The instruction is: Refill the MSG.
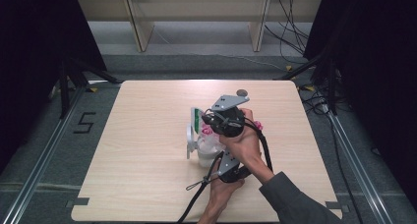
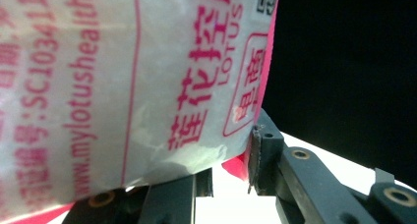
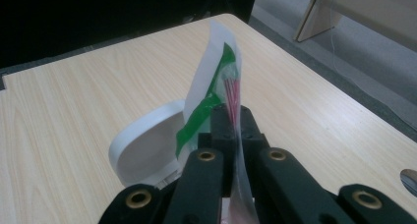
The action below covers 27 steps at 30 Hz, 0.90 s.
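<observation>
Pinching tight, the right gripper (image 3: 231, 135) has its two black jaws squeezed together on the top edge of a thin see-through plastic bag with pink writing (image 3: 231, 86). The left gripper (image 2: 231, 177) hugs the same bag lower down, jaws pressed on its sides. The bag stands near the middle of the pale wooden table (image 1: 147, 135), by a round white plastic lid (image 3: 142, 153). To open it well, pull slowly apart and keep both grips firm.
</observation>
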### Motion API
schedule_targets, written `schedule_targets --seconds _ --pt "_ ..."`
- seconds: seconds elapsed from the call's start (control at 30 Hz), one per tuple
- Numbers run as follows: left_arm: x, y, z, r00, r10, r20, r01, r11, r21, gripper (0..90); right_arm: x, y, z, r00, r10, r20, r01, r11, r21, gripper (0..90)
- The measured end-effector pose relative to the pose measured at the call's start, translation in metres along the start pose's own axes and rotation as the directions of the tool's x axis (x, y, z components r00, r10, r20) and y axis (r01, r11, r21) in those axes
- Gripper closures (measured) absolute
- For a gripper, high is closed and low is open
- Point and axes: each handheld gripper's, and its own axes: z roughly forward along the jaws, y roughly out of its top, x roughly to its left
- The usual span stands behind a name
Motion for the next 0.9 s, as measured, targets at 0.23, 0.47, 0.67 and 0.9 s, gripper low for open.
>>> schedule_targets --seconds 0.23,0.47,0.67,0.9 --pt "0.0 0.0002 0.0011 0.9998 -0.007 0.019 0.007 0.9999 -0.009 74.9 0.0006 0.0 -0.0011 0.9999 0.011 0.011 -0.011 1.0 -0.009 90.0" --pt "-0.0046 -0.0009 0.0018 0.9975 -0.062 0.032 0.063 0.9979 -0.012 74.9 0.0008 0.0005 -0.0014 0.9999 0.0 0.011 0.0 1.0 0.002 90.0" --pt "-0.0047 -0.0004 0.0017 0.9974 -0.065 0.031 0.065 0.9978 -0.016 74.9 0.0009 0.0008 -0.0009 0.9999 -0.002 0.015 0.002 1.0 -0.003 90.0" --pt "-0.0039 -0.0006 0.0013 0.9978 -0.06 0.029 0.06 0.9981 -0.016 74.9 0.002 0.0011 0.0005 0.9996 -0.026 0.01 0.026 1.0 0.007 90.0"
